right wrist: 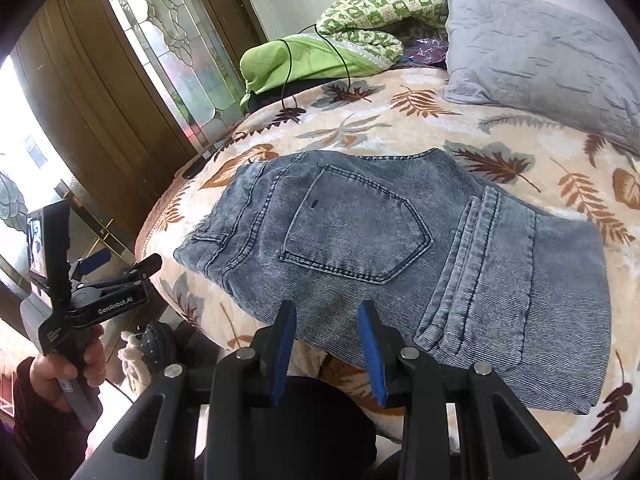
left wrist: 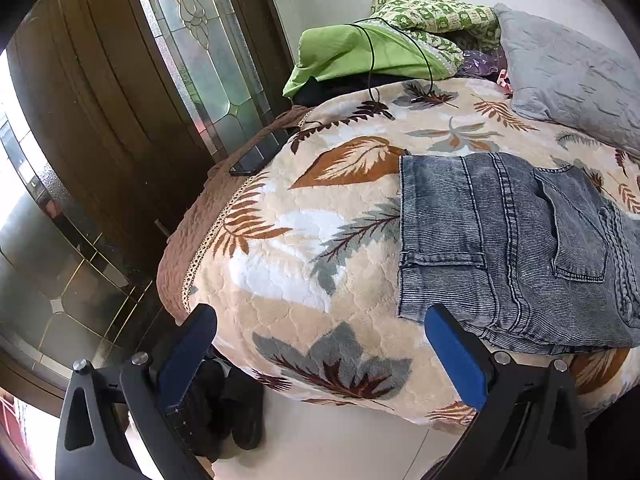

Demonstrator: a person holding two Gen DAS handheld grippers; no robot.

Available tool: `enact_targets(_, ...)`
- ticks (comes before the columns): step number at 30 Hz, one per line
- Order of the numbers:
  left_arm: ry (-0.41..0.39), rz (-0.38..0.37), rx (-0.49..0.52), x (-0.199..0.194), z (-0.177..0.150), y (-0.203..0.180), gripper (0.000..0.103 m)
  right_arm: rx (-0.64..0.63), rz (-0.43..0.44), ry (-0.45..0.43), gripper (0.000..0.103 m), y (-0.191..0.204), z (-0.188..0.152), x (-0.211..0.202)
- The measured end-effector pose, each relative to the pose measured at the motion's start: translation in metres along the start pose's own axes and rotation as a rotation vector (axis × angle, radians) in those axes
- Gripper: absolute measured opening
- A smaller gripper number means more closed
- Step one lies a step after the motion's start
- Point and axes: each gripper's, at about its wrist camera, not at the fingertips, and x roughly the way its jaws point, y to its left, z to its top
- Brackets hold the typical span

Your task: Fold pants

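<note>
Left wrist view puts the left gripper (left wrist: pixel 320 344) over the near edge of the bed, its blue pads spread wide and holding nothing; the folded jeans (left wrist: pixel 516 248) lie just right of it on the leaf-print blanket (left wrist: pixel 304 240). In the right wrist view the right gripper (right wrist: pixel 327 346) hangs at the jeans' near edge, its fingers parted to a narrower gap and empty, with the back pocket (right wrist: pixel 352 224) straight ahead.

The bundle looks nearly finished, judging by its compact stack. The risk is the near edge: it sits close to the bed's drop, so a careless tug could drag the layers off or spring the fold open. The plush blanket may also bunch under a sliding finger.

Further back lie a dark phone (left wrist: pixel 260 156), a black cable (left wrist: pixel 372 64) across a green pillow (left wrist: pixel 352 56), and a grey pillow (left wrist: pixel 576 76), all well apart from the jeans.
</note>
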Motion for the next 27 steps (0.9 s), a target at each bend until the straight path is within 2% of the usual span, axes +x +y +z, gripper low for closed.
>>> enact_targets(20, 0.015, -0.041, 0.000, 0.014, 0.002, -0.003, 0.103, -0.003, -0.011, 0.032, 0.036, 0.005, 0.002, 0.019)
enact_targets(27, 0.099, -0.126, -0.058, 0.037, -0.003, 0.007, 0.103, 0.028, -0.023, 0.056, 0.036, -0.001, 0.001, 0.032)
